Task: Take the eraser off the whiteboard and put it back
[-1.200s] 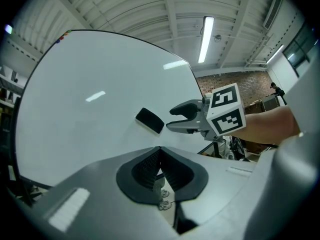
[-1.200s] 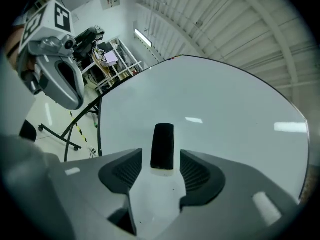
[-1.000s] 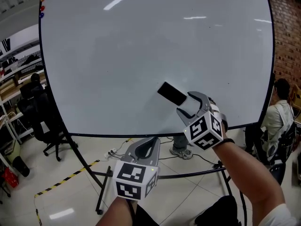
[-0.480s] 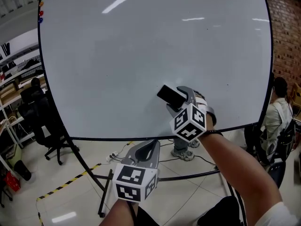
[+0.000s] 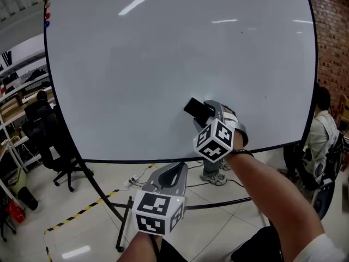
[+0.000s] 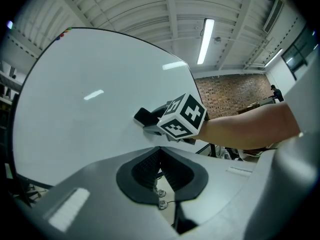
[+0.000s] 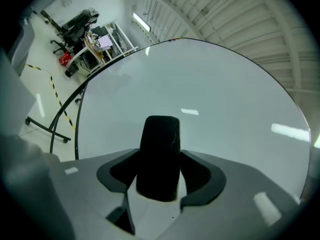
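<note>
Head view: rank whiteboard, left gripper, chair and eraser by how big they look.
1. Whiteboard.
2. Left gripper and chair look about alike; the gripper is far nearer the camera, so I won't rank them.
3. Eraser, partly covered.

Bright ceiling lights glare on the whiteboard; fisheye edges darken.

Looks like an industrial-style lab or workshop office. Shown by a big whiteboard on a metal stand, a pale glossy floor marked with yellow-and-black tape, shelves and office chairs at the left, a bare brick wall, and a ribbed metal ceiling hung with strip lights.
</note>
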